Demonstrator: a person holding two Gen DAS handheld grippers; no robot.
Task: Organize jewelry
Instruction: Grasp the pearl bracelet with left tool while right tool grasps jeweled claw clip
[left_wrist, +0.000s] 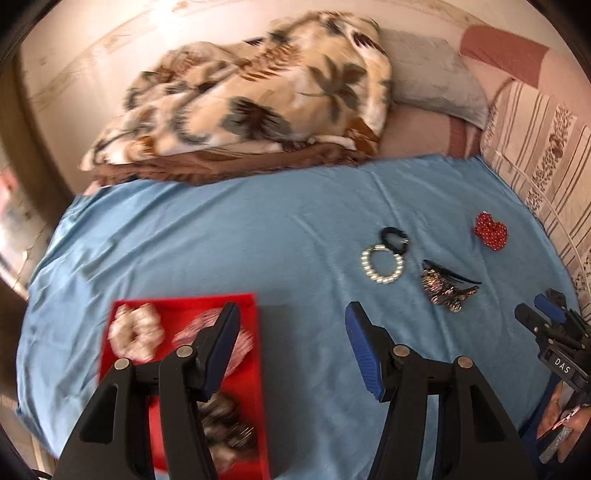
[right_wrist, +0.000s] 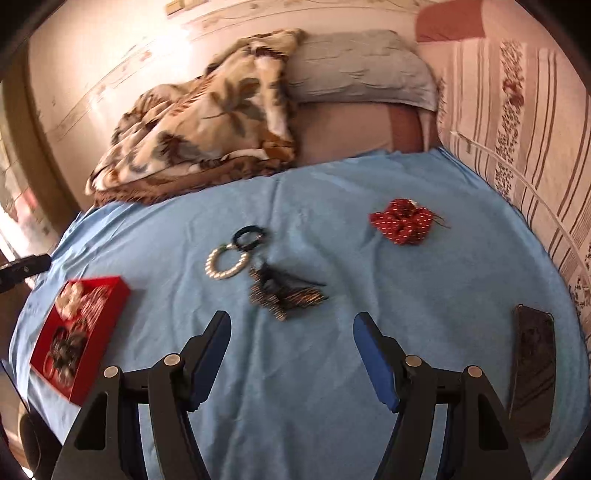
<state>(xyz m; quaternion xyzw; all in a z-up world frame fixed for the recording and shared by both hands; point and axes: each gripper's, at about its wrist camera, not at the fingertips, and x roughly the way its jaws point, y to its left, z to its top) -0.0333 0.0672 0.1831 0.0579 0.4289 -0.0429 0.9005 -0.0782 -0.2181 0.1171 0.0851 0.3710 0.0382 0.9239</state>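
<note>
A red box (left_wrist: 177, 306) (right_wrist: 114, 291) lies on the blue sheet and holds a white scrunchie (left_wrist: 135, 330), a pink-white piece and a dark scrunchie (left_wrist: 225, 424). My left gripper (left_wrist: 291, 314) is open and empty, its left finger over the box. Loose on the sheet lie a pearl bracelet (left_wrist: 382, 264) (right_wrist: 226, 263), a dark hair tie (left_wrist: 395, 238) (right_wrist: 250, 236), a dark beaded piece with a clip (left_wrist: 445, 288) (right_wrist: 286, 291) and a red dotted scrunchie (left_wrist: 490, 230) (right_wrist: 400, 220). My right gripper (right_wrist: 291, 325) is open and empty, just short of the beaded piece; it also shows at the left wrist view's right edge (left_wrist: 539, 310).
A blue sheet (right_wrist: 332, 369) covers the bed. A floral blanket (left_wrist: 251, 99) (right_wrist: 199, 125) and a grey pillow (right_wrist: 358, 66) lie at the far end. A striped cushion (right_wrist: 517, 129) runs along the right. A dark phone (right_wrist: 532, 373) lies at the right edge.
</note>
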